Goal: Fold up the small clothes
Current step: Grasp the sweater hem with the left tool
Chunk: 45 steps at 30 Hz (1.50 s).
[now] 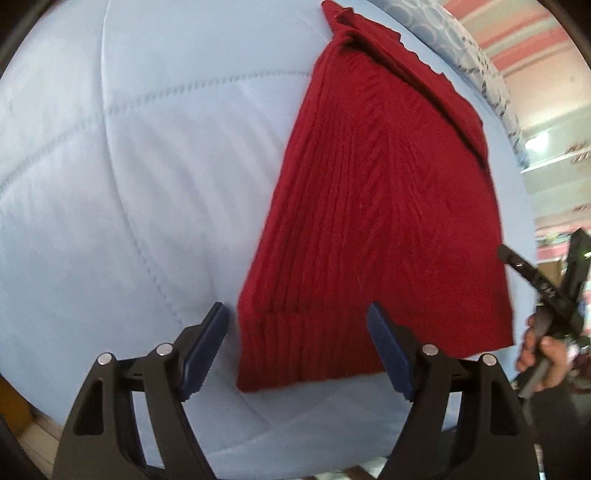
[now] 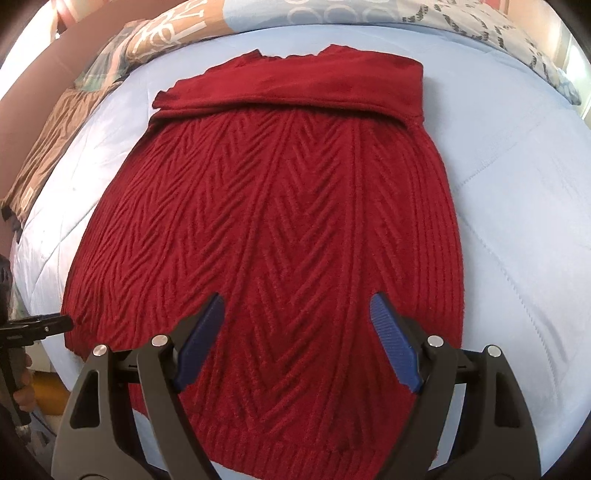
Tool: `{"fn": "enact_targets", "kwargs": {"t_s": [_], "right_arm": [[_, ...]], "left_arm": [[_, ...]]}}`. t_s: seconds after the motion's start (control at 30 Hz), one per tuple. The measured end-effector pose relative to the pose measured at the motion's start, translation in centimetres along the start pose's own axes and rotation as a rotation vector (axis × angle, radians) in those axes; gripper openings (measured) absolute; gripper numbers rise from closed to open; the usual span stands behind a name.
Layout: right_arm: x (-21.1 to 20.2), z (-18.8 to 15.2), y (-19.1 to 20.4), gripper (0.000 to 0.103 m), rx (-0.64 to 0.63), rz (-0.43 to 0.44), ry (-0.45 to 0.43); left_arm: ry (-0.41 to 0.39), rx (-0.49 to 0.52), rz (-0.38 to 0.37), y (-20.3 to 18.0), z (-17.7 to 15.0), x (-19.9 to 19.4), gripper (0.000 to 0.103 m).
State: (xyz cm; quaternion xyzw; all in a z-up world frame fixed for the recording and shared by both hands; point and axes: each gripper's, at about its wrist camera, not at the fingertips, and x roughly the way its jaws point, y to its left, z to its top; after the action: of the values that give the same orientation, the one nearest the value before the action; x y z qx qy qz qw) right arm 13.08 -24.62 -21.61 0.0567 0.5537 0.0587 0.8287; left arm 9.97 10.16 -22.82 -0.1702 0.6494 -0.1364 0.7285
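A dark red knitted sweater [image 2: 280, 229] lies flat on a light blue quilt [image 2: 517, 229], its far end folded over into a band [image 2: 295, 92]. In the left wrist view the sweater [image 1: 376, 221] fills the right half, ribbed hem nearest. My left gripper [image 1: 297, 310] is open, hovering over the hem's left corner with its blue pads [image 1: 205, 347] apart and nothing pinched. My right gripper [image 2: 297, 301] is open above the sweater's near middle. The other gripper shows at each view's edge: the right gripper [image 1: 546, 288], the left gripper [image 2: 33, 328].
The quilt [image 1: 110, 184] spreads wide to the left of the sweater. Patterned pillows [image 2: 147, 40] and a printed cover [image 2: 480, 26] lie along the far side. The quilt's near edge drops off below the grippers. A hand [image 1: 546, 354] grips the right tool's handle.
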Motion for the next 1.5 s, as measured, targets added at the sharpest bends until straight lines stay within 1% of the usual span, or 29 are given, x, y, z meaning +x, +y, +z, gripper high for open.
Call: {"fn": "enact_targets", "kwargs": {"t_s": [0.1, 0.17, 0.2, 0.23, 0.27, 0.3, 0.37, 0.4, 0.6, 0.67, 0.77, 0.83, 0.9, 0.93, 0.97, 1.0, 1.03, 1.07, 1.13, 1.23, 1.3, 1.4, 1.5], "right_arm": [[0.1, -0.3, 0.2, 0.081, -0.009, -0.01, 0.012], [-0.1, -0.5, 0.2, 0.081, -0.011, -0.019, 0.016], [-0.2, -0.7, 0.1, 0.081, -0.009, -0.019, 0.02], [-0.4, -0.9, 0.0, 0.081, -0.004, -0.019, 0.027], [-0.5, -1.1, 0.0, 0.081, 0.0, -0.019, 0.031], [-0.7, -1.4, -0.1, 0.081, 0.005, -0.02, 0.034], [-1.3, -2.0, -0.5, 0.081, 0.022, -0.024, 0.042], [-1.6, -2.4, -0.8, 0.081, 0.035, -0.025, 0.047], [-3.5, -5.5, -3.6, 0.081, 0.138, -0.048, 0.095], [-4.1, -6.9, -4.5, 0.081, 0.172, -0.052, 0.11], [-4.3, -8.0, -5.2, 0.08, 0.197, -0.063, 0.129], [-4.4, -8.4, -6.0, 0.079, 0.22, -0.092, 0.123], [-4.3, -8.5, -6.9, 0.079, 0.26, -0.103, 0.115], [-4.0, -8.6, -7.5, 0.065, 0.286, -0.094, 0.119], [-3.5, -8.7, -8.0, 0.041, 0.313, -0.058, 0.134], [-3.1, -8.7, -8.2, 0.03, 0.326, -0.027, 0.147], [-2.9, -8.6, -8.2, 0.019, 0.326, -0.013, 0.148], [-2.8, -8.4, -8.0, 0.013, 0.318, 0.006, 0.141], [-3.1, -7.9, -7.6, 0.012, 0.307, 0.022, 0.124], [-4.0, -6.7, -6.9, 0.011, 0.268, 0.035, 0.085], [-4.8, -5.5, -6.4, 0.011, 0.239, 0.064, 0.047], [-6.0, -2.8, -5.5, 0.011, 0.192, 0.092, -0.026], [-6.8, 0.4, -5.4, 0.011, 0.174, 0.112, -0.12]], "left_arm": [[0.018, -0.008, -0.007, 0.0, -0.9, 0.3, 0.078], [0.027, 0.014, 0.008, -0.7, -1.0, 0.3, 0.073], [0.034, 0.032, 0.022, -1.1, -0.9, 0.4, 0.064], [0.044, 0.055, 0.04, -1.8, -0.6, 0.7, 0.043], [0.062, 0.087, 0.065, -2.5, -0.6, 1.0, 0.034], [0.072, 0.109, 0.089, -3.0, -0.3, 1.3, 0.031], [0.083, 0.139, 0.108, -3.8, -0.1, 1.5, 0.021], [0.085, 0.144, 0.112, -4.0, 0.0, 1.5, 0.019], [0.079, 0.197, 0.167, -5.5, 0.5, 1.6, 0.016], [0.079, 0.211, 0.172, -5.6, 0.6, 1.6, 0.016], [0.078, 0.207, 0.169, -5.7, 1.3, 2.1, 0.016], [0.068, 0.219, 0.167, -5.6, 1.6, 2.0, 0.016], [0.045, 0.235, 0.159, -5.8, 2.0, 1.9, 0.016], [0.034, 0.241, 0.151, -5.8, 2.1, 1.7, 0.016], [0.018, 0.249, 0.14, -6.0, 2.5, 1.6, 0.016], [0.005, 0.256, 0.135, -6.3, 2.8, 1.6, 0.016], [-0.008, 0.265, 0.129, -6.5, 3.1, 1.5, 0.016], [-0.027, 0.278, 0.119, -6.9, 3.6, 1.5, 0.016], [-0.047, 0.298, 0.114, -7.4, 4.2, 1.4, 0.015], [-0.087, 0.356, 0.126, -8.5, 5.0, 1.0, 0.015], [-0.11, 0.399, 0.139, -9.3, 5.6, 0.6, 0.015], [-0.155, 0.48, 0.164, -10.6, 6.7, 0.0, 0.015], [-0.203, 0.525, 0.182, -11.7, 7.4, -0.3, 0.015]]}}
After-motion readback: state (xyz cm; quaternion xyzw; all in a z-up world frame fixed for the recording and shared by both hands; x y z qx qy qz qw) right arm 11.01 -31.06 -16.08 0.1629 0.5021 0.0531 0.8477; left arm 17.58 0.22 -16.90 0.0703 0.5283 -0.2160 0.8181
